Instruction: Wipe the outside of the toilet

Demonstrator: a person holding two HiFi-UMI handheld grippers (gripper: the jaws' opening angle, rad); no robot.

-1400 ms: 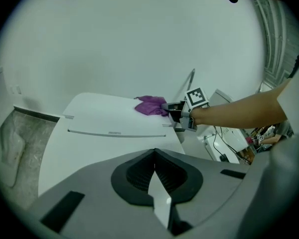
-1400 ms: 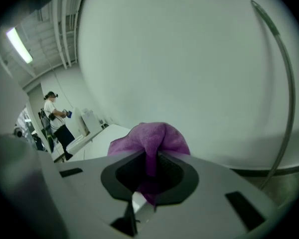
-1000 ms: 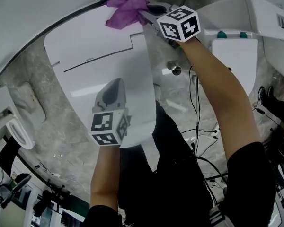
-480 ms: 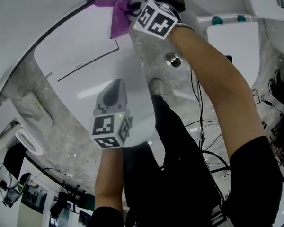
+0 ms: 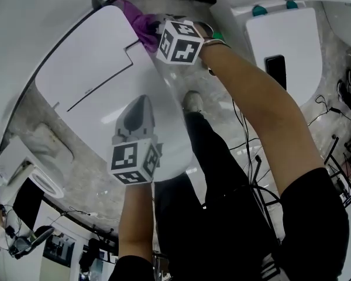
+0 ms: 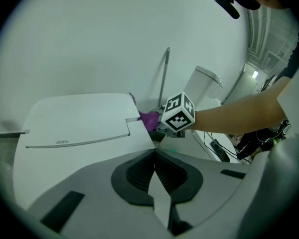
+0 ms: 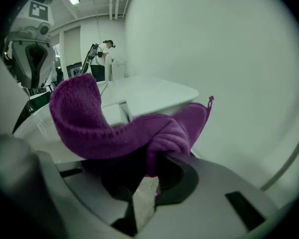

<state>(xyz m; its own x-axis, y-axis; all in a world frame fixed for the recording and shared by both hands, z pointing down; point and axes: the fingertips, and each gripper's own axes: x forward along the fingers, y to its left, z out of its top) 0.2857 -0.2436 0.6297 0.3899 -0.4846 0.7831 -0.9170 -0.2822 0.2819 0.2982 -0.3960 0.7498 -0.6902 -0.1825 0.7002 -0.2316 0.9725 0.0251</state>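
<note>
Your right hand-held gripper (image 7: 148, 171) is pinching a fold of the purple cloth (image 7: 114, 128), jaws closed on it, at the toilet's (image 5: 88, 63) back right corner beside the wall (image 7: 229, 59). From there the toilet's long axis is running toward you and leftward, so this hand is probably best placed for wiping. Your left hand-held gripper (image 6: 154, 169) is hanging shut and empty over the front end.

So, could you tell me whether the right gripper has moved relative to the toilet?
Yes: against the toilet, the right gripper has dragged the purple cloth from the back edge forward along its right side.
</note>
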